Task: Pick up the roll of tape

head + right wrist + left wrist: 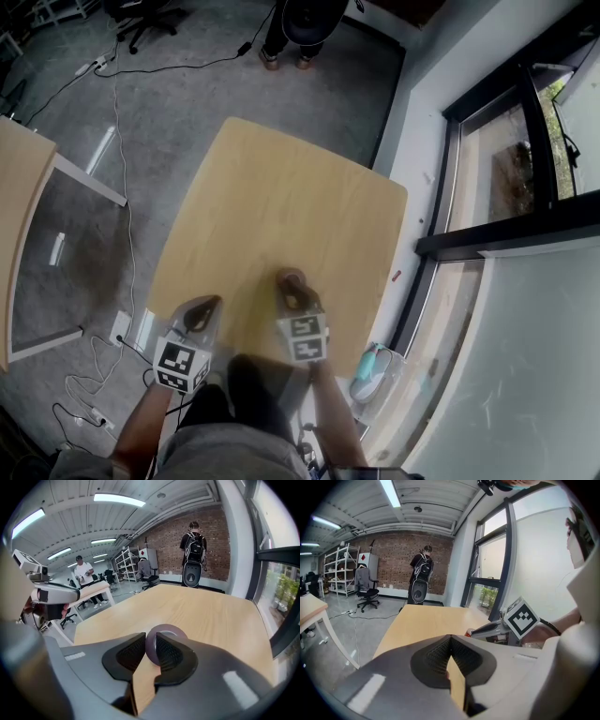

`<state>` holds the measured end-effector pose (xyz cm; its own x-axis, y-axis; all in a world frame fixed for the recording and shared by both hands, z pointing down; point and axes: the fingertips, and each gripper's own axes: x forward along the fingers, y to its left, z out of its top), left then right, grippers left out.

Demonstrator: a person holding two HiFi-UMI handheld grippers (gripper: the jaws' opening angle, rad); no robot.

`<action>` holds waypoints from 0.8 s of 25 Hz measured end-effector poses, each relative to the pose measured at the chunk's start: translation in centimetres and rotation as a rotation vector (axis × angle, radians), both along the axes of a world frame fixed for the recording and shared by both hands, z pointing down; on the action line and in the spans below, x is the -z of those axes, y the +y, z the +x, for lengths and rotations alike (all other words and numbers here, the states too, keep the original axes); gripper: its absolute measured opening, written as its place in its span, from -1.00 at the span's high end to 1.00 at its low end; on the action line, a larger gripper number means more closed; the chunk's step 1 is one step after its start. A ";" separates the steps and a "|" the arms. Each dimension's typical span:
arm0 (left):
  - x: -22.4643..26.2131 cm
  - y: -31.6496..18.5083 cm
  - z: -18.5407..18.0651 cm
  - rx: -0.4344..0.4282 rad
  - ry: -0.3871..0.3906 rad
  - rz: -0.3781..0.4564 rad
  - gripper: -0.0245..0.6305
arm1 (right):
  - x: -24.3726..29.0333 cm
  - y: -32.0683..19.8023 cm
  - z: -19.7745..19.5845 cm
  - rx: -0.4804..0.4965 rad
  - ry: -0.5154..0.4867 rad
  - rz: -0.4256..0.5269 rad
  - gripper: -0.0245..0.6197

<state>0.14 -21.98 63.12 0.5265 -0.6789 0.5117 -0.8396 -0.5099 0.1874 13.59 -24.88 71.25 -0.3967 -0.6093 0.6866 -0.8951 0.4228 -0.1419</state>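
Mauve-grey roll of tape point(172, 631) sits near the 6 o'clock edge of the bench point(281, 187) in our head view, in the right tool point(150, 643). Its jaws are part-closed and pinch the ring's wall: one jaw outside, the other looks to sit in the hole. The roll is at 12 o'clock from that tool, right at the tips, hole facing roughly up. We can't tell whether it rests on the wood or is just clear of it.

Left tool point(449, 641) is at 9 o'clock of the right one, by the bench edge, jaws fully together, nothing in them. Right hand is nearer; left isn't needed.

We judge the grip is made, so the next move is a straight lift. A pinch on the wall alone could let the roll swing or slip. We see no containers on the bench.
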 end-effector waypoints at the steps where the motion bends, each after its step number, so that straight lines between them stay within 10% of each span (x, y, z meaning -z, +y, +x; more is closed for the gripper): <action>1: 0.1 0.0 0.0 -0.001 0.000 0.004 0.93 | 0.3 -0.1 0.1 -0.004 -0.004 0.007 0.67; 20: 5.7 0.9 0.4 -0.031 0.005 0.130 0.93 | 11.5 1.0 1.1 -0.104 -0.109 0.232 0.69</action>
